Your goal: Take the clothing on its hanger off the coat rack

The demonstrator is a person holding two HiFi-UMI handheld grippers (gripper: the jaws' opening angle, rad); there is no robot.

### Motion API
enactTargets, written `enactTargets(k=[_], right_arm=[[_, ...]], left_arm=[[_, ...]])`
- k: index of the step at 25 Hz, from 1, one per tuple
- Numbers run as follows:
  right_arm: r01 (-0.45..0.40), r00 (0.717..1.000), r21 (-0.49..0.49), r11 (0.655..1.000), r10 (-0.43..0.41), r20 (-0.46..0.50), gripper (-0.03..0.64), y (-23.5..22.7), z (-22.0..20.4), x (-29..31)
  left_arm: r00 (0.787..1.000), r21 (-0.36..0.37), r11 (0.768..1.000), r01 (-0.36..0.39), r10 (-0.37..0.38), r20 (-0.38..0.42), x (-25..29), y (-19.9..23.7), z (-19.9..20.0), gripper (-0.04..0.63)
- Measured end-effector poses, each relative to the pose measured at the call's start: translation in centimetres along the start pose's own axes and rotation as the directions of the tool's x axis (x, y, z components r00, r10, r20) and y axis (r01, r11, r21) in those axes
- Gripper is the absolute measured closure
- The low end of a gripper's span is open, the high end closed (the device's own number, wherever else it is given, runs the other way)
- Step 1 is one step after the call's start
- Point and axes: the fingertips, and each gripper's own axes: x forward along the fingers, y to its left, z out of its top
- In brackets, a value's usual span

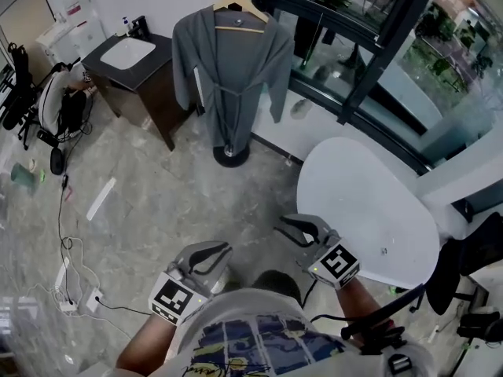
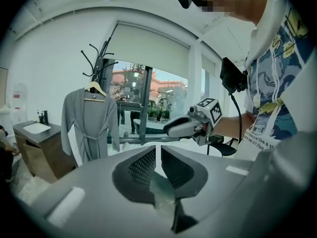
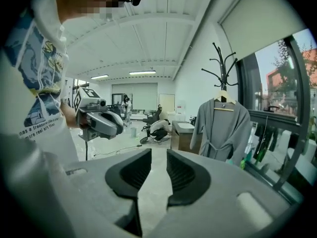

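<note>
Empty tongs (image 3: pixel 159 156) parted; grey robe (image 3: pixel 221 128) hangs on rack (image 3: pixel 222 66).

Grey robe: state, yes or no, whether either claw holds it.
No, the grey robe hangs on its hanger from the coat rack, far across the floor from the left claw and right claw.

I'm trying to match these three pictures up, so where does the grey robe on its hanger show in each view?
Head view: grey robe at top centre, on the coat rack.
Left gripper view: left of centre.
Right gripper view: right of centre.
Shared landmark: the dark sink cabinet beside the robe.
</note>
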Motion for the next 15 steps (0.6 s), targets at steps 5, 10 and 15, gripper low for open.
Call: enactTargets(k=[5,10,15], right_arm=[[0.006,1.0,-0.054,0.999,-0.007,-0.009,0.523,-4.6,3.2,4.7],[0.034,0.999,-0.105,0.994,-0.037,-0.033,0.514,-12.6,4.5,8.8],[0.068,0.997,-0.171,0.983,-0.073,-0.024,0.488,-22.5,7.7,12.8]], left_arm=[[0.999,-0.061,0.997,-0.036,0.034,-0.033,-0.5,5.2,-0.6,0.555],[0.996,-0.043,0.997,-0.067,0.07,0.057,0.7,10.1,1.9,0.555],[0.986,-0.077,0.986,-0.147,0.153,0.066,2.7,15.8,4.4,0.555]])
